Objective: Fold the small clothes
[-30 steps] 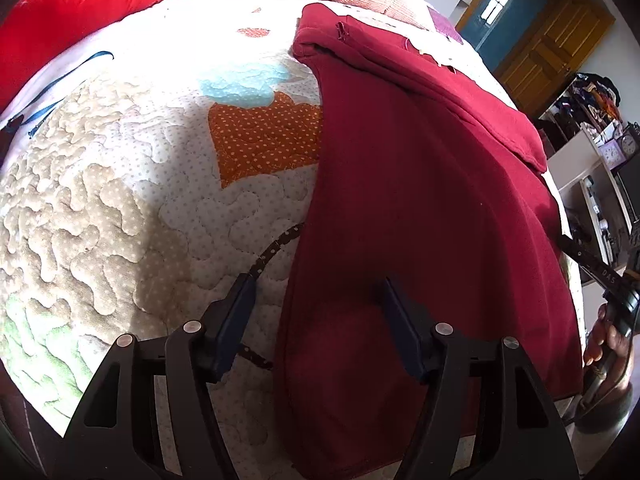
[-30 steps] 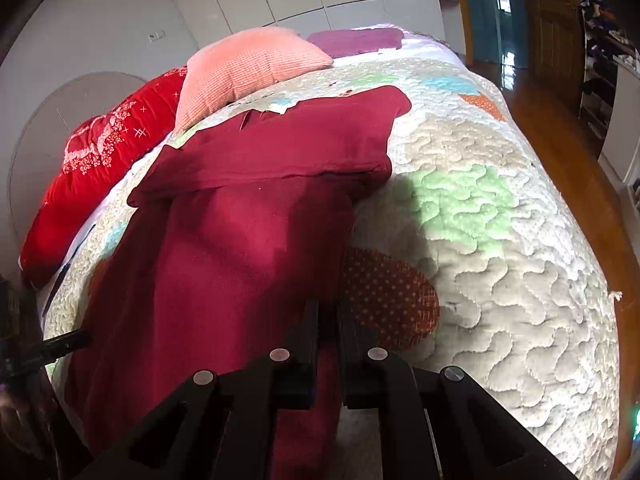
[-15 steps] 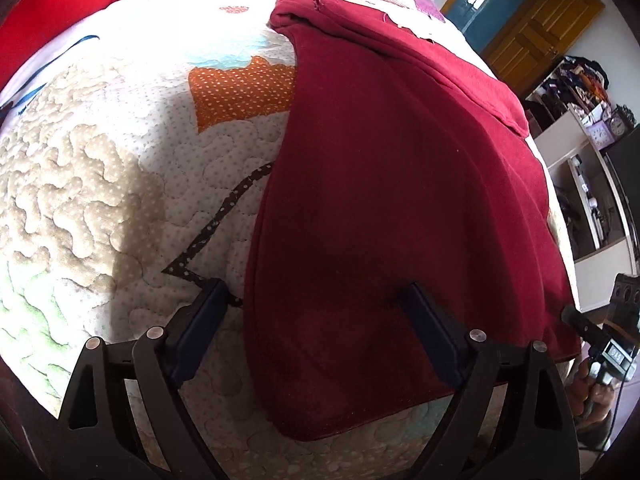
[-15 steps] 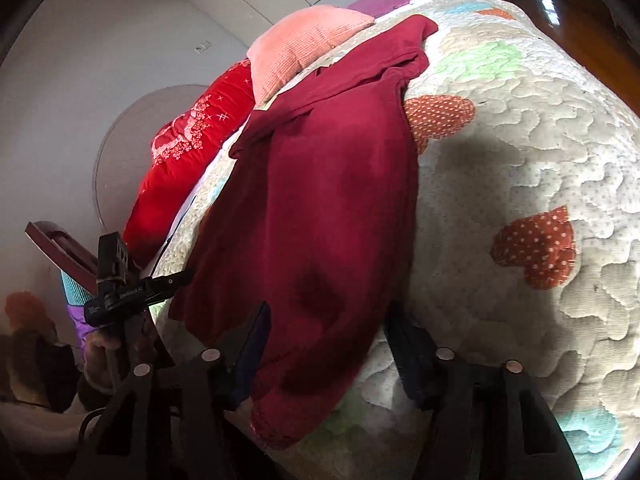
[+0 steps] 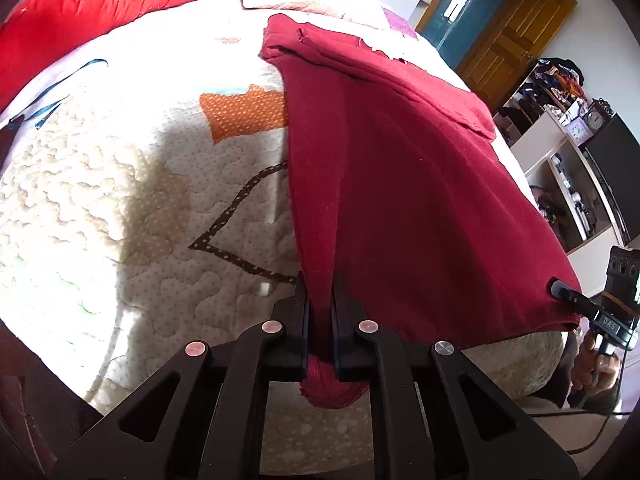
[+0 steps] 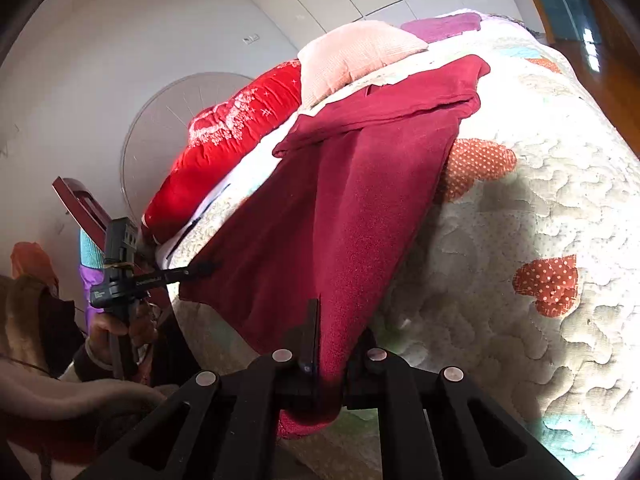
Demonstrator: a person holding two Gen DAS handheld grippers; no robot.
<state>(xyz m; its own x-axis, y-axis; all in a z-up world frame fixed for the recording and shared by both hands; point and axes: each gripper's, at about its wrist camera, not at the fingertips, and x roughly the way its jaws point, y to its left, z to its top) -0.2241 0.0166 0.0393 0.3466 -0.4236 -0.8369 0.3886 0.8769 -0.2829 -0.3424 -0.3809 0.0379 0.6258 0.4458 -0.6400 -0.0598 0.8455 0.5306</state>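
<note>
Two claws, left claw point(image 5: 319, 312) and right claw point(image 6: 334, 344), each pinch a fuzzy maroon garment's point(image 5: 400, 184) hem corner at the quilted bed's point(image 5: 120, 200) foot edge.

A: What is the garment point(image 5: 400, 168)?

B: 1 dark red knit piece, spread lengthwise on the quilted bed.

A: Flat?

B: Its far end lies folded over near the pillows. Its near hem is lifted off the bed, stretched taut between its 2 corners, both pinched and bunched into small wads.

Garment point(image 5: 400, 184) matt fleecy cloth; quilt point(image 5: 100, 200) stitched, puckered (cotton-like).
</note>
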